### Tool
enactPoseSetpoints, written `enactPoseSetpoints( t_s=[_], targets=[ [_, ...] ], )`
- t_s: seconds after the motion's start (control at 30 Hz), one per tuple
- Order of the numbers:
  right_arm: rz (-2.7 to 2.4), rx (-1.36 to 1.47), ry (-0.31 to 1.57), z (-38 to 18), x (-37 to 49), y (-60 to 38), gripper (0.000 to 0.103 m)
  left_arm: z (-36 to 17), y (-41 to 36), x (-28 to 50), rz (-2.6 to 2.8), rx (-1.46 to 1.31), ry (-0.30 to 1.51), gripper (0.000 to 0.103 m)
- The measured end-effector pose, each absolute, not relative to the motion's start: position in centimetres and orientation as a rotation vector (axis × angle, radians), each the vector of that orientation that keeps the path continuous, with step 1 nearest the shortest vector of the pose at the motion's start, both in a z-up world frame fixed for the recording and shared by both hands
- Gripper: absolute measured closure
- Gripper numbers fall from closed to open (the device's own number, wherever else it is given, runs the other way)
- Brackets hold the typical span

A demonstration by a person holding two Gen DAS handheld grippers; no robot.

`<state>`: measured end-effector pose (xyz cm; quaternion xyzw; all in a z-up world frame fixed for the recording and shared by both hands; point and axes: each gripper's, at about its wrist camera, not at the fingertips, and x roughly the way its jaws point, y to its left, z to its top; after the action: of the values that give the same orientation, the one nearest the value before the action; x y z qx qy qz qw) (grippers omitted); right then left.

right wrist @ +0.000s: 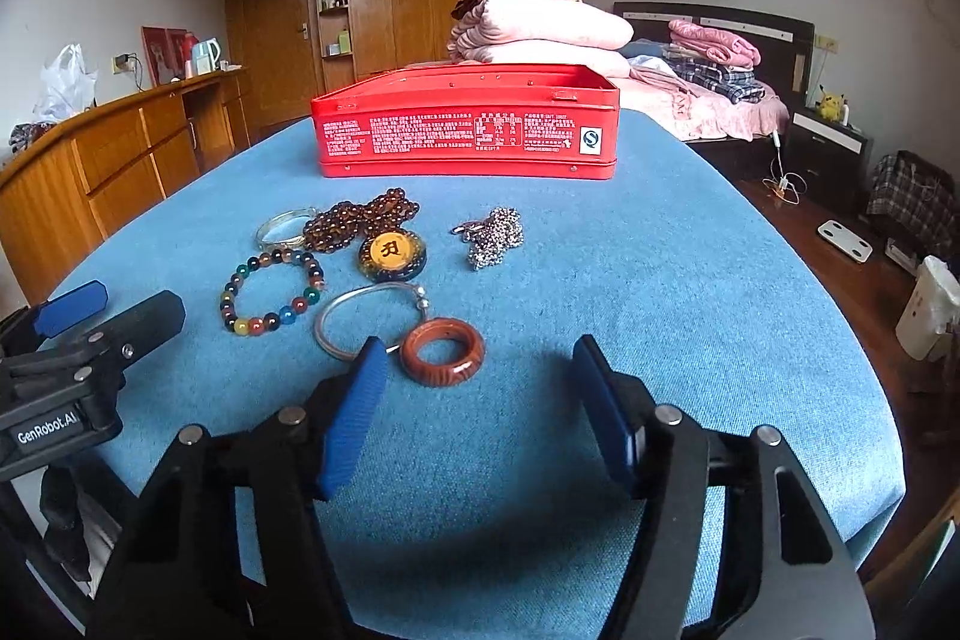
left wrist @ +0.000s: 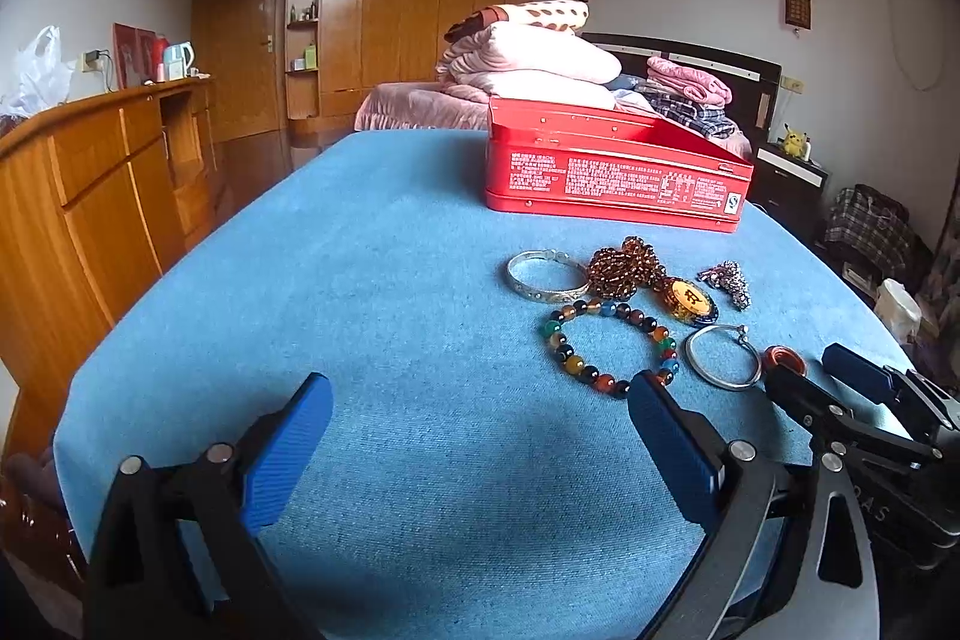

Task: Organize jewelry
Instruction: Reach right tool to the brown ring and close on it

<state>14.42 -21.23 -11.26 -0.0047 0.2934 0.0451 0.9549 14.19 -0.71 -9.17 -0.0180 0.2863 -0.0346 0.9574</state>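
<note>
An open red tin box (right wrist: 462,130) stands at the far side of the blue-covered table (right wrist: 660,310). In front of it lie a silver cuff (right wrist: 267,227), a brown bead string (right wrist: 354,220) with an amber pendant (right wrist: 393,250), a sparkly silver piece (right wrist: 492,235), a multicoloured bead bracelet (right wrist: 267,322), a thin silver bangle (right wrist: 367,288) and a red-brown ring (right wrist: 411,353). My right gripper (right wrist: 478,345) is open; the ring lies at its tips beside the left pad, untouched. My left gripper (left wrist: 480,382) is open over bare cloth, its right pad near the bead bracelet (left wrist: 576,361).
A wooden sideboard (left wrist: 90,172) runs along the left of the table. Behind the box is a bed with folded blankets (right wrist: 540,28). To the right the table edge drops to a wooden floor with a white bin (right wrist: 927,310) and a scale (right wrist: 845,241).
</note>
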Motion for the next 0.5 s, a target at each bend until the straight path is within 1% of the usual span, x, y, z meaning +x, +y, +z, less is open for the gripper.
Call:
enactPoseSetpoints(
  t_s=[0.13,0.2,0.23,0.3,0.33,0.37,0.5],
  targets=[
    [0.094,-0.004,0.594,-11.29,14.69,-21.01,0.052,-9.16,-0.74,14.25,-0.07,-0.039,0.582,0.006],
    [0.1,-0.001,0.595,-11.28,14.76,-20.92,0.059,-9.16,-0.83,14.29,-0.072,-0.039,0.584,0.006],
    [0.099,-0.002,0.594,-11.27,14.78,-20.88,0.06,-9.14,-0.85,14.28,-0.072,-0.039,0.584,0.006],
    [0.101,-0.003,0.596,-11.26,14.85,-20.88,0.07,-9.14,-0.84,14.29,-0.072,-0.039,0.584,0.006],
    [0.105,0.0,0.596,-11.25,14.81,-20.88,0.073,-9.15,-0.84,14.3,-0.072,-0.04,0.585,0.006],
    [0.11,0.004,0.598,-11.24,14.76,-20.95,0.074,-9.16,-0.9,14.31,-0.072,-0.04,0.586,0.006],
    [0.124,0.037,0.597,-11.08,14.64,-21.7,0.074,-9.12,-1.19,14.45,-0.077,-0.041,0.588,0.006]
  ],
)
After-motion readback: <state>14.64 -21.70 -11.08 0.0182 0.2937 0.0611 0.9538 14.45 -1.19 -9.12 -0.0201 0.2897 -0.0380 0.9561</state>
